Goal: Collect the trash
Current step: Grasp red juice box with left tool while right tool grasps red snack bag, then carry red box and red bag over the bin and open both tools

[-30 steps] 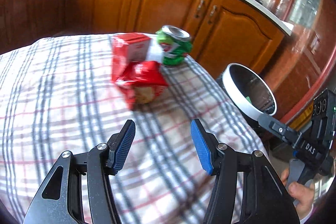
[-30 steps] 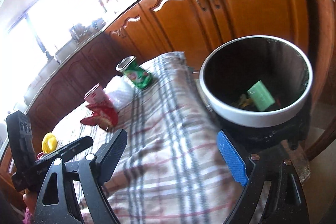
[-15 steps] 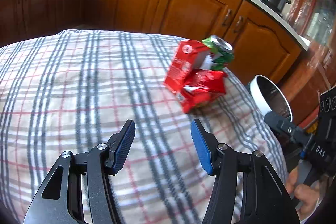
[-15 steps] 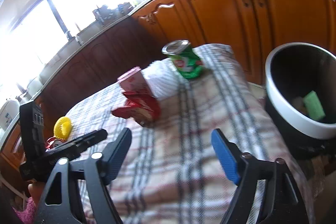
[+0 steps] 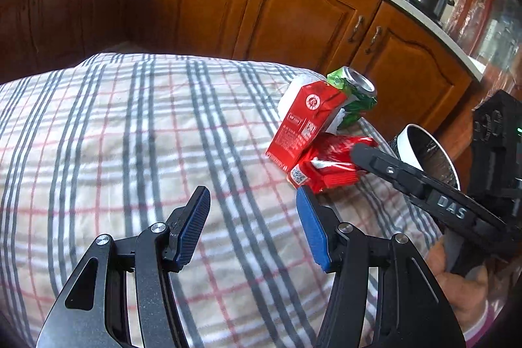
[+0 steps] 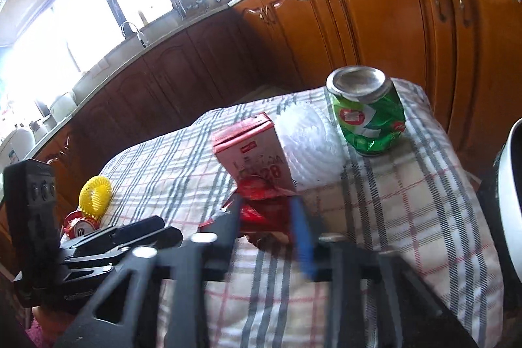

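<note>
Your right gripper (image 6: 266,217) has just been closing, its fingers now pinching the red wrapper (image 6: 264,212) on the checked tablecloth (image 5: 130,136); your left gripper (image 5: 253,224) hangs apart, empty. Behind that wrapper: red carton (image 6: 254,149), then the green can (image 6: 368,116).

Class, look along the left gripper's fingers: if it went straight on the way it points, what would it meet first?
Probably the bare checked tablecloth: nothing lies between the left gripper fingers, and the trash sits off to the right.
</note>
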### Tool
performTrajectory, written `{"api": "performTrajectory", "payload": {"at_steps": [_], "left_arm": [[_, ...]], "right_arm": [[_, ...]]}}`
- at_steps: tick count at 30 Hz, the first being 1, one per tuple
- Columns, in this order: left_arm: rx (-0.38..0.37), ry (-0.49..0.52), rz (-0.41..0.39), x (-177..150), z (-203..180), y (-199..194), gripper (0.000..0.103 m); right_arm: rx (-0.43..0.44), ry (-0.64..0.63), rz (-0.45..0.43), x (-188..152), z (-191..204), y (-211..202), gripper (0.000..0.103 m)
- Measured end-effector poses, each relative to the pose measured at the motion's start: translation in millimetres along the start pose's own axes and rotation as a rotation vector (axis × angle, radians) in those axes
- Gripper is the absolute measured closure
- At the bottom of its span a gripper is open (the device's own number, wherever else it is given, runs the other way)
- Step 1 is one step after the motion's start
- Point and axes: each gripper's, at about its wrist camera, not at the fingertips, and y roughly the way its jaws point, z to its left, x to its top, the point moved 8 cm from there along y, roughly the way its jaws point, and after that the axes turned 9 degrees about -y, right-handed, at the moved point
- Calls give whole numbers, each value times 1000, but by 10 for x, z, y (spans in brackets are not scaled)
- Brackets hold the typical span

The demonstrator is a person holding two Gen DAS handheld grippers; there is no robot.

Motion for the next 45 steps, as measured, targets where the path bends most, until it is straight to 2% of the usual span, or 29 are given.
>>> {"api": "performTrajectory", "payload": {"at_steps": [2, 5, 14, 16, 17, 19, 25, 31, 36, 45], "left_arm": [[-7, 9, 1, 39, -45, 62, 46], [-16, 34, 1, 114, -144, 186, 38], [-25, 103, -18, 326, -449, 531, 36], [-26, 114, -10, 310, -489, 592, 45], [-25, 120, -7, 301, -506, 609, 60], [-22, 135, 9, 244, -537, 637, 70], [-64, 148, -5, 66, -698, 409, 71], [-133, 169, -2, -179, -1077, 150, 71], [-170, 201, 35, -352, -1361, 96, 71], [-194, 240, 57, -507, -1678, 62, 72]], "right_arm": [[-6, 8, -23, -6, -40, -84, 86], [-6, 41, -41, -73, -144, -253, 88], [-40, 140, -78, -289, -516, -735, 90], [-37, 165, -87, -325, -574, -825, 90], [-40, 171, -91, -338, -592, -856, 90], [-47, 181, -100, -361, -623, -932, 90], [-66, 207, -125, -399, -746, -1120, 91], [-84, 224, -143, -424, -878, -1296, 91], [-103, 229, -159, -451, -964, -1447, 91], [-138, 248, -182, -540, -1146, -1686, 92]]}}
